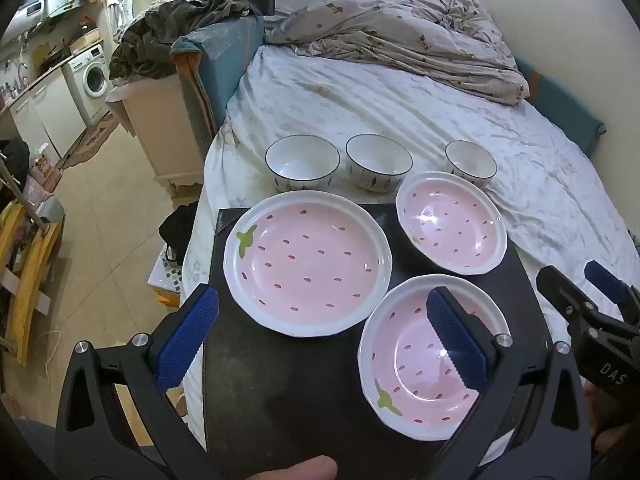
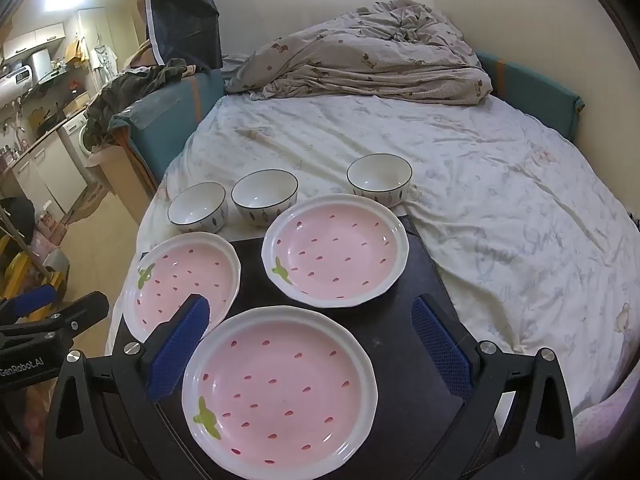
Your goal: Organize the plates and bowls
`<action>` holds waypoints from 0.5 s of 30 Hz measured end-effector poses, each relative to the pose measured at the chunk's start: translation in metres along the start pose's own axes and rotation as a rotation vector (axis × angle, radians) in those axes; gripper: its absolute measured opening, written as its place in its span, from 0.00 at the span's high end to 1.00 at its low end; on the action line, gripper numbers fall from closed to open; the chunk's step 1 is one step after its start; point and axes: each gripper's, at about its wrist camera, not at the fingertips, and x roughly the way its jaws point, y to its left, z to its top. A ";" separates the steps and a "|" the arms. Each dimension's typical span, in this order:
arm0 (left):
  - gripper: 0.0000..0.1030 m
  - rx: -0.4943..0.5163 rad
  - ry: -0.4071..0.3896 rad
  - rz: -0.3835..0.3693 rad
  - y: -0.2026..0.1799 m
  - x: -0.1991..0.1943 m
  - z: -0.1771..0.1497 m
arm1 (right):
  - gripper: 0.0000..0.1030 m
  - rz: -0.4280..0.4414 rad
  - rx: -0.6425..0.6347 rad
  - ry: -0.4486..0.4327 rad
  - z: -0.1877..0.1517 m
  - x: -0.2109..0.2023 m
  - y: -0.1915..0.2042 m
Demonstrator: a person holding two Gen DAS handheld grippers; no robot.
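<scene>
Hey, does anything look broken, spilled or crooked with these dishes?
Nothing is broken or spilled. Only oddity: the right-hand bowl stands apart from the other two bowls, which sit side by side.

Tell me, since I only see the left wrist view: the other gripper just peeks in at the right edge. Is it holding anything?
Observer: No. The right wrist view shows the right gripper wide open with nothing between its pads. The nearest strawberry plate lies beneath it.
Operator: A blue pad hides part of that plate from me. Is anything in it?
Observer: It is empty. The right wrist view shows it whole, with only painted seeds and a green leaf mark.
Operator: Can that camera see my gripper?
Observer: Yes. The left gripper shows at the left edge of that view, with a GenRobot.AI label on its side.
</scene>
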 end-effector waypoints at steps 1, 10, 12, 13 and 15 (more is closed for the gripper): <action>0.00 -0.002 0.003 0.002 0.000 0.001 0.001 | 0.00 -0.001 0.000 -0.001 0.000 0.000 0.000; 0.00 0.010 -0.014 -0.006 -0.001 0.000 -0.001 | 0.00 -0.009 -0.006 -0.002 0.001 0.000 0.001; 0.00 0.006 -0.011 -0.006 0.000 0.000 -0.001 | 0.00 -0.011 -0.005 -0.002 0.001 0.001 0.002; 0.00 0.006 -0.012 -0.006 0.000 0.000 -0.001 | 0.00 -0.009 -0.002 0.001 0.001 0.001 0.002; 0.00 0.005 -0.012 -0.005 0.000 0.000 -0.001 | 0.00 -0.011 0.000 -0.001 0.001 0.002 0.001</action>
